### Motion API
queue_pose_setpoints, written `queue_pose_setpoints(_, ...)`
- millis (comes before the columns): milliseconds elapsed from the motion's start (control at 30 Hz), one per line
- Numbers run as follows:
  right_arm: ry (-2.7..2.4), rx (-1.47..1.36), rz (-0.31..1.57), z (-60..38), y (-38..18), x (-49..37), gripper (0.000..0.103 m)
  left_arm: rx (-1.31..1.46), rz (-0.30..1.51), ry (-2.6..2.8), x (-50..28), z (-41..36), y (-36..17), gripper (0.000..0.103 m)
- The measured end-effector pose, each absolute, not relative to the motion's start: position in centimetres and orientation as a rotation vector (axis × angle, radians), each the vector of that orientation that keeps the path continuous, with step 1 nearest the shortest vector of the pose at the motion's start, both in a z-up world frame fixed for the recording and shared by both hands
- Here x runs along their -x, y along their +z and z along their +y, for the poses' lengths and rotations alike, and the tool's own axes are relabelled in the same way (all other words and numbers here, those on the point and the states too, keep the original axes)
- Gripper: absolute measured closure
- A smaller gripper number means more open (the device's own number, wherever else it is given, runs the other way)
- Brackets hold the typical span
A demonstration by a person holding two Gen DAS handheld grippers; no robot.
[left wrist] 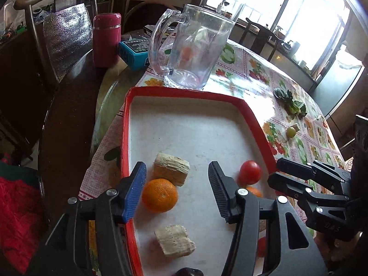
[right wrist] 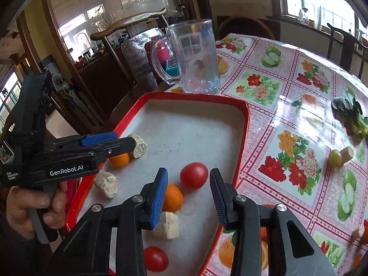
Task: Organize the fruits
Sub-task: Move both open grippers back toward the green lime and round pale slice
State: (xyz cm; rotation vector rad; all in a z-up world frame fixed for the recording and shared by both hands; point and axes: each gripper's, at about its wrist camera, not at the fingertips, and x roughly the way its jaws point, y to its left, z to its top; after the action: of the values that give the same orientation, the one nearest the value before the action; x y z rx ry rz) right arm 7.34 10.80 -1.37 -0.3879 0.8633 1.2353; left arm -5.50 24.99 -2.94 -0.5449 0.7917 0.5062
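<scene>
Hovering left gripper (left wrist: 177, 191) agape, orange (left wrist: 159, 195) beside blue pad

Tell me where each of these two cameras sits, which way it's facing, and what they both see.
Left wrist: rides the left gripper, above the red tray's near end, facing the glass mug; its open fingers flank an orange; the right gripper shows at right.
Right wrist: rides the right gripper, jaws open over a tomato; the person's hand holds the left gripper at left.
Shared: tray, mug, orange, tomato, flowered tablecloth.
</scene>
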Motion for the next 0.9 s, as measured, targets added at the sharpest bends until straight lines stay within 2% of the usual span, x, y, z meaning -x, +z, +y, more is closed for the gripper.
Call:
queue_pose_setpoints(267, 1.162, 0.295, 0.841, 4.1, 0.1, -9.1, 0.063, 0.508, 0.765, 0.447, 3.9, 21.6, -1.0, 0.048)
queue_pose_setpoints(700, 0.932, 0.181, 0.884, -7.5, -1.8, -14.8, 0.062, 0.4, 0.8, 0.281, -3.5, 13.7, 0.3, 0.048)
queue_pose_setpoints(900, 0.87, 0.156, 0.888, -9.8, -2.5, -17.4, 0.061, 0.354, 0.817, 0.218, -7.7, 10.6, 0.2, 0.048)
